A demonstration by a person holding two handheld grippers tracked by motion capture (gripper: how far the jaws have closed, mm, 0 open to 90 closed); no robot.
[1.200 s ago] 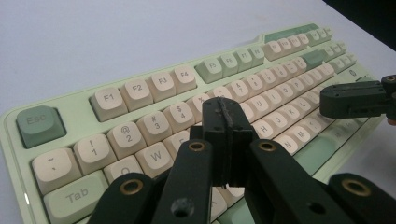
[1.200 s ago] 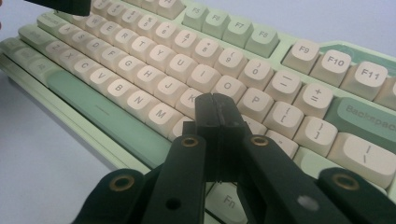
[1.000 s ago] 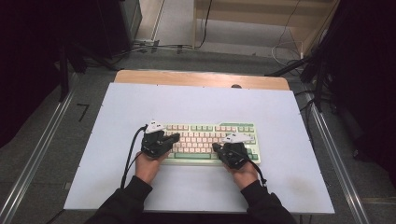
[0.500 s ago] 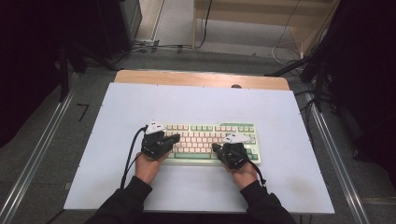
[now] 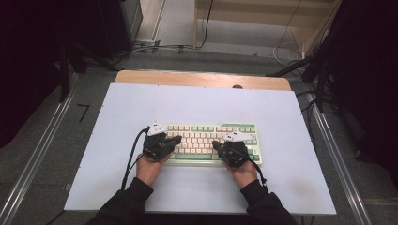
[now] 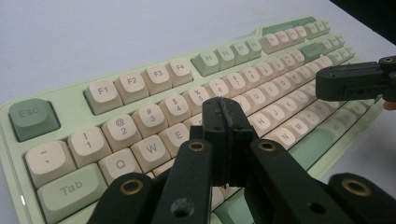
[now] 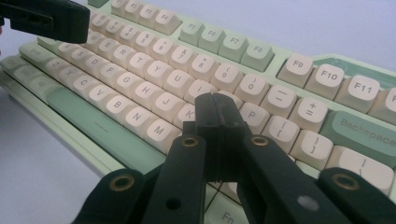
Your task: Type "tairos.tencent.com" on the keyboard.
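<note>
The pale green keyboard (image 5: 211, 140) lies flat near the front edge of the white table (image 5: 197, 101), right of centre, while the left gripper (image 5: 174, 139) and right gripper (image 5: 217, 145) hover over its keys, each with jaws clenched on nothing.

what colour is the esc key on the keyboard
Dark green, unlike the cream letter keys; the Esc key shows best in the left gripper view.

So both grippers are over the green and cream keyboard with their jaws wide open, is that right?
Not quite. Both are over the keyboard, but the jaws are shut, not open: the left gripper in the left gripper view and the right gripper in the right gripper view each show jaws pressed together, holding nothing.
</note>
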